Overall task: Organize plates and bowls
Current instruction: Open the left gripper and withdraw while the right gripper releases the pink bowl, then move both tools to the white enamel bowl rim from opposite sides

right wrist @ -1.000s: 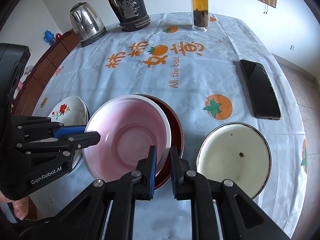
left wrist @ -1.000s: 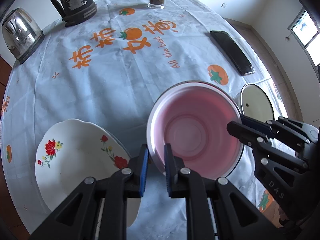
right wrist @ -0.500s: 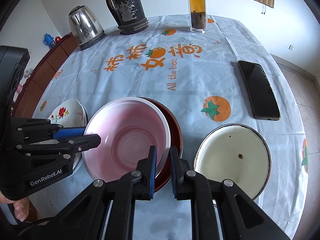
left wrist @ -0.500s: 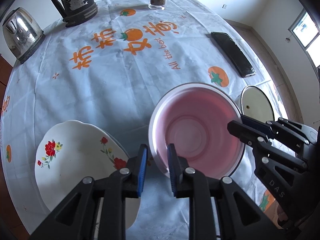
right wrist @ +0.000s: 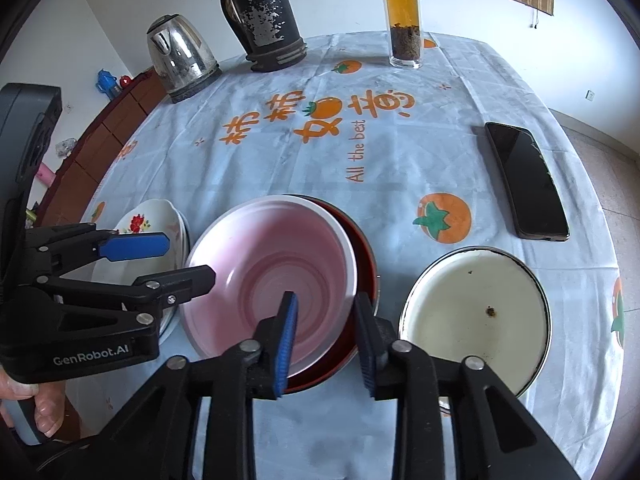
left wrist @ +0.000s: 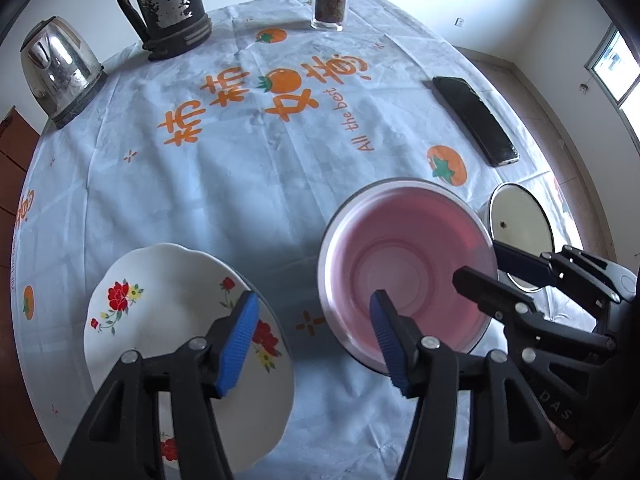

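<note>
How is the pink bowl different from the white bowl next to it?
The pink bowl is pink inside with a pale rim; the white bowl is cream with a dark rim. The pink bowl sits nested in a dark red bowl, while the white bowl rests alone on the tablecloth. The pink bowl looks clean; the white bowl has small dark specks. Both are round, upright and empty of food.
</note>
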Demonstrator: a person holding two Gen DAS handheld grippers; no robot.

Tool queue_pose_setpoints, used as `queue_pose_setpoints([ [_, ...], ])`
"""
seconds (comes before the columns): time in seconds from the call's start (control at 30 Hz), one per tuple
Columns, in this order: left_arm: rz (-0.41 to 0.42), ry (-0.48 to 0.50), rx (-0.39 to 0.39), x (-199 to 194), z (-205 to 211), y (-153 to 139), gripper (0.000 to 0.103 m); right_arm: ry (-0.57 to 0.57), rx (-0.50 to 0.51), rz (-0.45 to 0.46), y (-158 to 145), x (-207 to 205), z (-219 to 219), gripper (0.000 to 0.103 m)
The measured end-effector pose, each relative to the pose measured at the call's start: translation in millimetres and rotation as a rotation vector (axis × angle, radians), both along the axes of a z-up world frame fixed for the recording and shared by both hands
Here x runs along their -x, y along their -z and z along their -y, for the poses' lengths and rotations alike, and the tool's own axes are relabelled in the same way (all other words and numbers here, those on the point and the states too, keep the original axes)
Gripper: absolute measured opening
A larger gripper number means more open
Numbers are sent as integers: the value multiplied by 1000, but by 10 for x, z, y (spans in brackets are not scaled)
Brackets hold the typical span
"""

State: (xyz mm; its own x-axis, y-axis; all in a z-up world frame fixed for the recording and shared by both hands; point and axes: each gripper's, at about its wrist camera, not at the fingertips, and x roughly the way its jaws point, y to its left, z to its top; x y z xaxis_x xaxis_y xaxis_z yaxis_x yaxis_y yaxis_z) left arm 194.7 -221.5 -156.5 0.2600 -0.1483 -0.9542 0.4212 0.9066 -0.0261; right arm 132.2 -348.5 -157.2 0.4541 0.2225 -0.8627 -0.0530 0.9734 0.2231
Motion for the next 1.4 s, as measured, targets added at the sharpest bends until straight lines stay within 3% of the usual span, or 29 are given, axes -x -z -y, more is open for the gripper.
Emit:
queue_pose_setpoints([
  [0.07, 8, 0, -5, 13, 1, -12, 59, 0, 11, 16, -34, 22, -6, 37],
  [0.17, 9, -2, -7, 18, -1, -16, 59, 22, 28, 36, -76, 61, 30, 58],
  [0.2, 9, -4, -9, 20, 5, -13, 59, 31, 24, 41, -77, 70, 53, 60],
  [0.33, 1, -6, -10, 43, 20, 7, 59, 21, -12, 1, -1, 55, 78, 60],
  [0.7, 24, -13, -37, 84, 39, -4, 62, 128, -6, 72, -156, 280, 392, 60],
  [0.9, 34, 0, -16, 125, 139, -74, 62, 200, -5, 60, -136, 442, 646, 60],
  [1.13, 36, 87, 27, 229, 484, -165, 62, 292, 20, 20, -7, 618, 961, 60],
  [1.17, 37, 102, 31, 241, 544, -177, 62, 302, 28, 19, 2, 638, 994, 58],
  [1.27, 41, 141, 37, 252, 723, -207, 62, 330, 29, -3, 80, 664, 1128, 40],
  [1.4, 57, 202, 39, 229, 990, -248, 59, 351, 4, -29, 191, 639, 1237, 35],
])
